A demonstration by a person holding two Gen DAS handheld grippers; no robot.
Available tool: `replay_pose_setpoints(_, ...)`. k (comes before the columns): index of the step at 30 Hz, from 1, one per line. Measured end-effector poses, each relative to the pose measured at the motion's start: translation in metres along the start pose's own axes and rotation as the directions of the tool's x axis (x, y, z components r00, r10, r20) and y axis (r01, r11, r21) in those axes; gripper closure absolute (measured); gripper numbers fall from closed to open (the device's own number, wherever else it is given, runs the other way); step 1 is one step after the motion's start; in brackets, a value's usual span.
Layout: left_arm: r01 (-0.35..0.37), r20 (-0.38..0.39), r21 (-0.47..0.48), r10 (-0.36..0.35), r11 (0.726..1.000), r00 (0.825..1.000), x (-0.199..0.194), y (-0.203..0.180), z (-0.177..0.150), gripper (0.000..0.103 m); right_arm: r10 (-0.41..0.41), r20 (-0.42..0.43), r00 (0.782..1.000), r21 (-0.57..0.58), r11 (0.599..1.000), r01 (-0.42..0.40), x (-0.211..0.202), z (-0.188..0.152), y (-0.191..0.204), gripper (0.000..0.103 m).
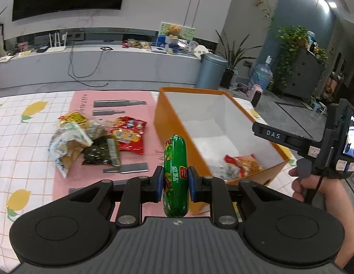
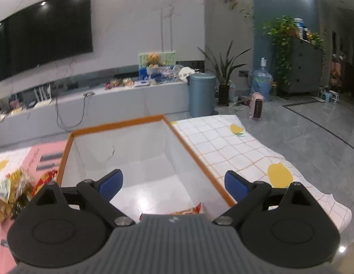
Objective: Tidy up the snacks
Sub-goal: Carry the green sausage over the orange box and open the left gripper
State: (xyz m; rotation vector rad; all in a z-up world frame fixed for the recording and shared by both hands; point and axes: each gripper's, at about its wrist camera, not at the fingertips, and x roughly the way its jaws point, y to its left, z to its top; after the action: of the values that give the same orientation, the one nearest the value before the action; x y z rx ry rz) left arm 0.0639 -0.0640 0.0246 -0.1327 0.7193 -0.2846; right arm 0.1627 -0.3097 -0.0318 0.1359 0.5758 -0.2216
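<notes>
Above the pink mat point(image 1: 62, 182), the left gripper point(image 1: 175, 181) clamps a glossy green sausage point(image 1: 175, 173).
Beside it, an orange cardboard box point(image 1: 167, 123); the right gripper point(image 2: 173, 182) gapes wide and empty above its white interior.

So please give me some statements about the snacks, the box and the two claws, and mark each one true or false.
1. The left claw is shut on the green sausage. True.
2. The right claw holds a red packet. False: it is open and holds nothing.
3. The orange box is empty. False: an orange-red packet lies inside.
4. Several snack packets lie on the pink mat. True.
</notes>
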Motion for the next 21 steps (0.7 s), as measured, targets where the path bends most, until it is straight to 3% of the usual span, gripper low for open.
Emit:
replay_pose_setpoints(4, 0.010, -0.034, 0.025, -0.009, 1.000, 0.999, 0.010, -0.019, 0.007, 0.079, -0.050, 0.008, 0.999, 0.017, 0.999, 0.050, -0.002, 0.000, -0.009, 0.009)
replay_pose_setpoints(11, 0.034, -0.061, -0.001, -0.034, 0.999, 0.998, 0.035, -0.048, 0.020, 0.079, 0.008, 0.014, 1.000, 0.116, 0.993, -0.009, -0.017, 0.003, -0.023, 0.009)
replay_pose_setpoints(14, 0.052, -0.059, 0.006, -0.052, 0.999, 0.997, 0.049, -0.062, 0.025, 0.079, -0.014, 0.034, 0.999, 0.119, 0.993, 0.010, -0.022, 0.005, -0.026, 0.010)
replay_pose_setpoints(19, 0.032, -0.079, 0.030, -0.030, 0.999, 0.996, 0.076, -0.083, 0.031, 0.079, -0.063, 0.069, 0.996, 0.068, 0.996, 0.058, -0.028, 0.009, -0.034, 0.010)
replay_pose_setpoints(21, 0.012, -0.086, 0.034, -0.009, 0.999, 0.996, 0.089, -0.087, 0.031, 0.079, -0.072, 0.062, 0.995, 0.097, 0.993, 0.066, -0.028, 0.010, -0.040, 0.010)
